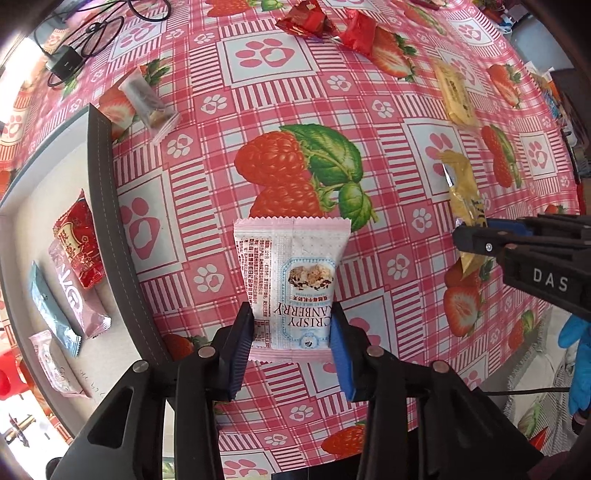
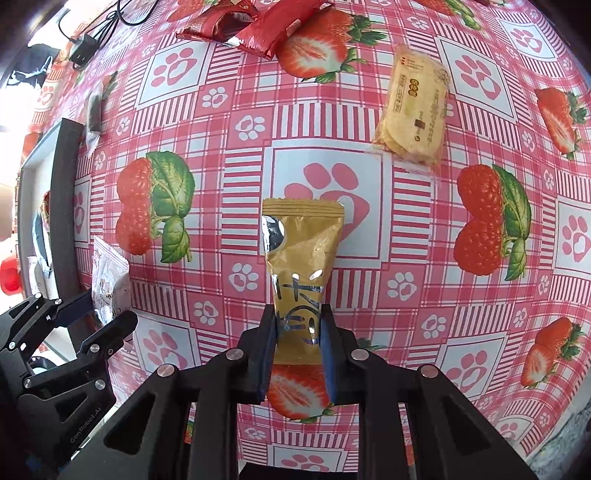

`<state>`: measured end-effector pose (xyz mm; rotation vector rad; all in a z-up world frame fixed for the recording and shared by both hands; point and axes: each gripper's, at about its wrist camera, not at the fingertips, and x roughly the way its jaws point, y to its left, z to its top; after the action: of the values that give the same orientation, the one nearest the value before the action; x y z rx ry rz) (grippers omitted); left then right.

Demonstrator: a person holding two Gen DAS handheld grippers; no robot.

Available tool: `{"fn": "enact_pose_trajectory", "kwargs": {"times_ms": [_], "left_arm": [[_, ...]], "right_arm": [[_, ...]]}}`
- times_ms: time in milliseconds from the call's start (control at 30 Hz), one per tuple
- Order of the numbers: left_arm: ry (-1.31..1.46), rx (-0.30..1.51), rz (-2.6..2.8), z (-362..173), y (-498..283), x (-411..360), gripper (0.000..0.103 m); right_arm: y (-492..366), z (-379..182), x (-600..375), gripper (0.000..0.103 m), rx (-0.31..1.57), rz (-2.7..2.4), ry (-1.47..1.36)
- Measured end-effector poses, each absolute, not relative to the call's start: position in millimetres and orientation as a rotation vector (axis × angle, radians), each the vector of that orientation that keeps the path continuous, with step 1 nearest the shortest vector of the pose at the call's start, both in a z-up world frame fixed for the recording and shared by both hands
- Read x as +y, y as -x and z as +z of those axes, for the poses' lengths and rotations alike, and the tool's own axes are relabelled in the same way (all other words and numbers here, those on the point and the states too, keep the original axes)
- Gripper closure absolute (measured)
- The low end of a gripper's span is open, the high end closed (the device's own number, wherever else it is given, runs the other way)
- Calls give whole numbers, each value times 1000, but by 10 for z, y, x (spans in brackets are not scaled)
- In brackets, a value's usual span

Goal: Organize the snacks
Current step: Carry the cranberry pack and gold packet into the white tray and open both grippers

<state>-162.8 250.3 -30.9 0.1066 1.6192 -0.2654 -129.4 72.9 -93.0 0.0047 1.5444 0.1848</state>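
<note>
Pink plaid oilcloth printed with strawberries, raspberries and paw prints (image 1: 266, 55) covers the desk under both cameras. Left gripper (image 1: 291, 332) has its blue-padded fingers (image 1: 242, 347) pressed on the lower sides of a white and pink cranberry crisp packet (image 1: 291, 280), which hangs lifted above the cloth. Right gripper (image 2: 298, 343) has its fingers (image 2: 267, 350) closed tight on the lower part of a long gold foil snack packet (image 2: 301, 254), also held clear of the desk. Beside the left gripper, at the left edge, stands a shallow white tray with a dark grey stitched rim (image 1: 105, 177) holding a red packet (image 1: 79, 243), a pink packet (image 1: 79, 306), a light blue packet (image 1: 51, 310) and a small pale one (image 1: 55, 365). Loose on the cloth farther out lie a clear-wrapped yellow cracker pack (image 2: 413, 107), two red foil wrappers (image 1: 332, 22) and a translucent packet (image 1: 147, 99) near the tray corner. A black charger with cables (image 1: 66, 62) sits at the far left.
</note>
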Motion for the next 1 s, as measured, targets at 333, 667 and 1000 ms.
{"fn": "enact_pose_trajectory", "kwargs": {"times_ms": [333,667,1000], "left_arm": [[-50,1534,-263,40,1373,2739,60],[31,1458,-191,295,1457,3201,60],[154,1410,-77,449,1732,3854,60]], "right_arm": [[1223,-593,731,80,1506,221,-55],[1067,-285,1380,80,1463,329,2],[1306,-223,2167,80,1440,466,94]]}}
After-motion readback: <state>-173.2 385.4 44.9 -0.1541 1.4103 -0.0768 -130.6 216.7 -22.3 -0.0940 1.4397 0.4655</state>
